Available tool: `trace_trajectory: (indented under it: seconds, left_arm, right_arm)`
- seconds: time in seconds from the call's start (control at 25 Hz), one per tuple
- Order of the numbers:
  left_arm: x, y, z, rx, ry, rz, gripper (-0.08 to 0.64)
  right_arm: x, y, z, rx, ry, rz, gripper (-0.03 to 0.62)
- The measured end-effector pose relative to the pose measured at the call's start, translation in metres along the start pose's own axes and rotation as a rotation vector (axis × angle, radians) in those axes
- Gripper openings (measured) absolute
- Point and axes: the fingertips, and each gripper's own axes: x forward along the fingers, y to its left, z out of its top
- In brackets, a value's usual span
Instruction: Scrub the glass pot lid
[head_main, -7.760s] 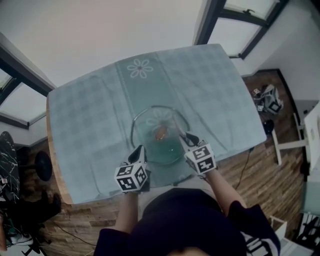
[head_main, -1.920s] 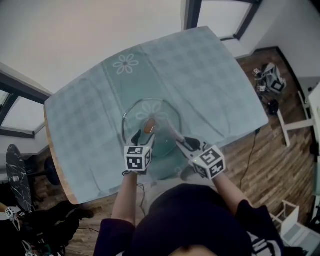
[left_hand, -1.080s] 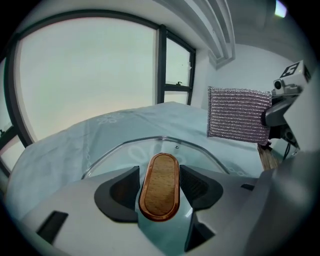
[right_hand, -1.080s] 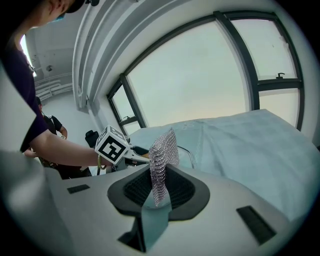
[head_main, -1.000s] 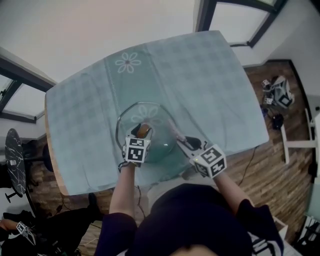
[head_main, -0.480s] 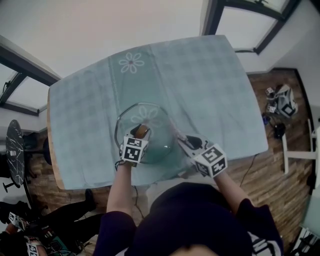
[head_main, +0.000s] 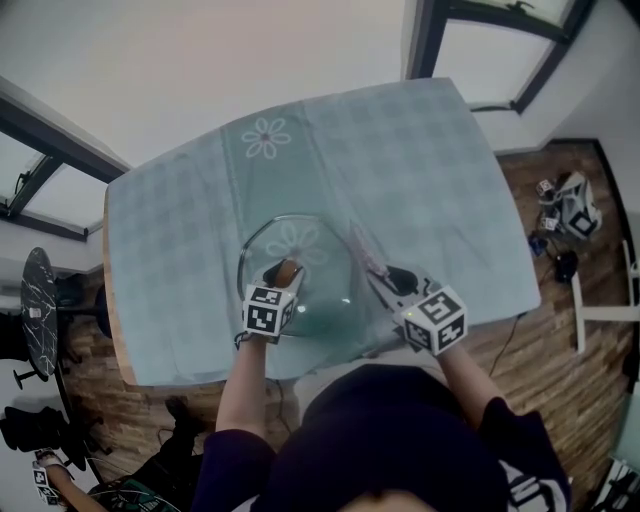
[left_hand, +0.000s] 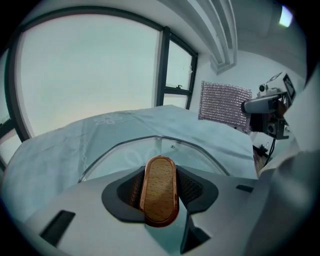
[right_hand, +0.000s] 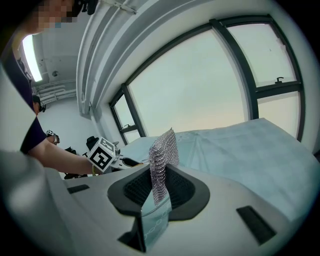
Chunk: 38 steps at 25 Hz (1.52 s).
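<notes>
Compared with the oldest shot, the left tool (head_main: 281, 279) has gone from the lid's near edge up to the middle. Its jaws have just been closing and now clamp the wooden knob (head_main: 289, 268). The right tool (head_main: 388, 282) no longer reaches in toward the knob and sits by the lid's right rim instead. Head view: the glass lid (head_main: 322, 300) lies flat, knob up, near the front edge of the tabletop (head_main: 440, 170). A teal checked cloth (head_main: 170, 230) covers the tabletop, with a stitched daisy (head_main: 267, 138) at the far side. The left tool's body blocks the lid's near-left part, and the pale strip of mesh scrubber (head_main: 366, 255) lies across its right rim. Plank floor (head_main: 560, 350) shows around the tabletop. Left tool view: the knob (left_hand: 159, 190) is an oval of light grainy wood with a darker rim. Its long axis runs straight away from the camera, and the ribbed black pads press on its two long sides. Clear glass with a thin metal rim (left_hand: 165, 137) curves behind it. Further back the glittery scrubber (left_hand: 225, 102) hangs out from the right tool. Right tool view: the jaws pinch the scrubber (right_hand: 162, 160), a folded sheet of fine metal rings standing upright. The left tool's marker cube (right_hand: 102, 155) and the arm (right_hand: 57, 150) behind it are off to the left. Dark window frames (right_hand: 250, 75) arch over the cloth.
</notes>
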Motion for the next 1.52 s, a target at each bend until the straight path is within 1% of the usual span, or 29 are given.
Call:
trace_trajectory:
  seconds: [0.32, 0.48, 0.64, 0.84, 1.08, 1.2, 1.32, 1.52]
  left_arm:
    - [-0.031, -0.006, 0.038, -0.236, -0.187, -0.109, 0.170]
    - [-0.047, -0.011, 0.050, -0.352, -0.277, -0.187, 0.170]
    - [-0.064, -0.018, 0.058, -0.464, -0.369, -0.284, 0.169]
    - [-0.080, -0.024, 0.065, -0.606, -0.481, -0.423, 0.170]
    - [-0.094, -0.021, 0.065, -0.776, -0.613, -0.554, 0.170]
    - [-0.102, -0.018, 0.066, -0.886, -0.696, -0.648, 0.169]
    - [-0.106, -0.012, 0.063, -0.927, -0.739, -0.674, 0.169]
    - [-0.109, -0.005, 0.062, -0.968, -0.765, -0.685, 0.169]
  right_arm:
    - [-0.009, -0.022, 0.007, 0.015, -0.034, -0.048, 0.077]
    - [-0.011, -0.037, 0.009, 0.017, -0.038, -0.084, 0.077]
    - [-0.009, -0.041, 0.014, 0.014, -0.051, -0.093, 0.077]
    - [-0.004, -0.034, 0.013, 0.016, -0.051, -0.070, 0.077]
    - [0.005, -0.015, 0.008, -0.008, -0.026, -0.020, 0.077]
    - [0.010, -0.003, 0.010, -0.023, -0.022, 0.009, 0.077]
    - [0.016, 0.007, 0.013, -0.041, -0.016, 0.035, 0.077]
    - [0.025, 0.024, 0.023, -0.068, -0.012, 0.080, 0.077]
